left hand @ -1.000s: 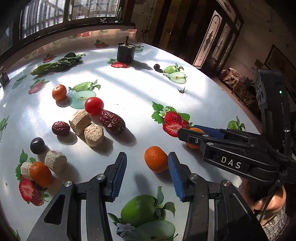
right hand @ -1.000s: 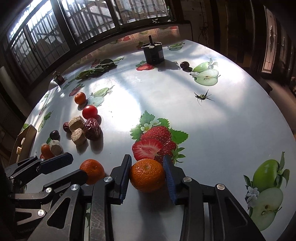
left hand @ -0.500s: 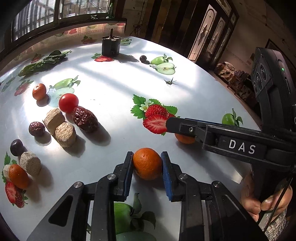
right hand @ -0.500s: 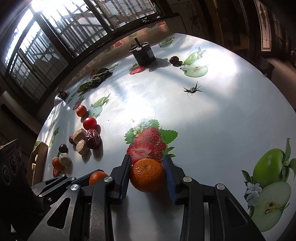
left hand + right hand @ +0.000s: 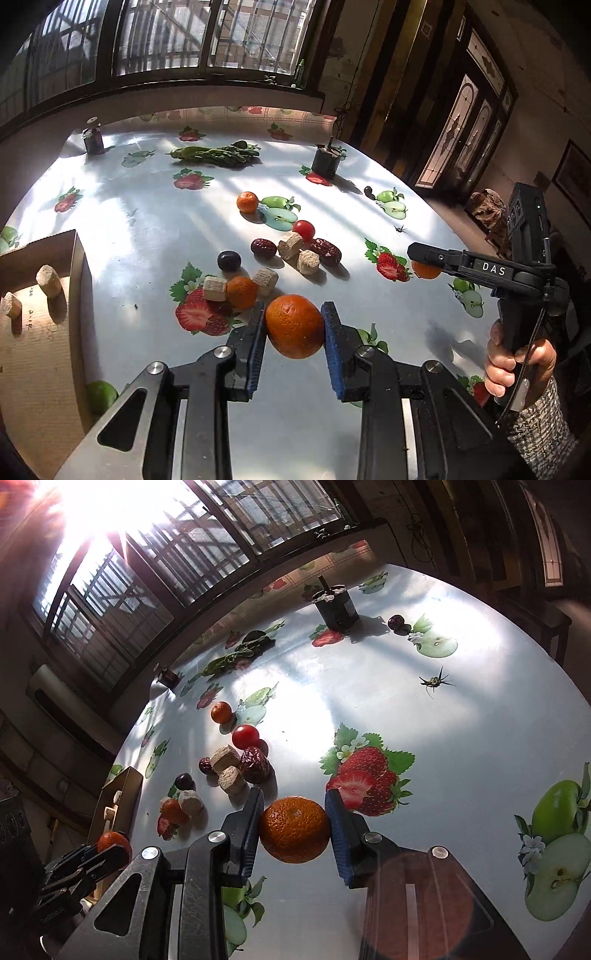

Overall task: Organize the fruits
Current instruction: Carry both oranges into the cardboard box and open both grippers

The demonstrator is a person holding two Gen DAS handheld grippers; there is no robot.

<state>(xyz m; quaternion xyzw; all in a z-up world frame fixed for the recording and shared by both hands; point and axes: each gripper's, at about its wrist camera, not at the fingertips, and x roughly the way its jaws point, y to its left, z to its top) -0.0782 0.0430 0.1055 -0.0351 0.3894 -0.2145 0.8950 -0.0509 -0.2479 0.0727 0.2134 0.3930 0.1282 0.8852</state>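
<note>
Tangerines (image 5: 294,326) (image 5: 294,829) sit clamped between each tongs' blue pads (image 5: 334,345).

Glossy, glare-streaked printed plastic cloth over counter (image 5: 155,229). Dimpled, shiny orange peel (image 5: 294,829) between ribbed blue rubber pads (image 5: 338,834) of matt black plastic right claw (image 5: 294,830). Left of left claw (image 5: 294,328): matt brown cardboard box (image 5: 40,332). Ahead: rough, fibrous beige blocks (image 5: 290,245).
</note>
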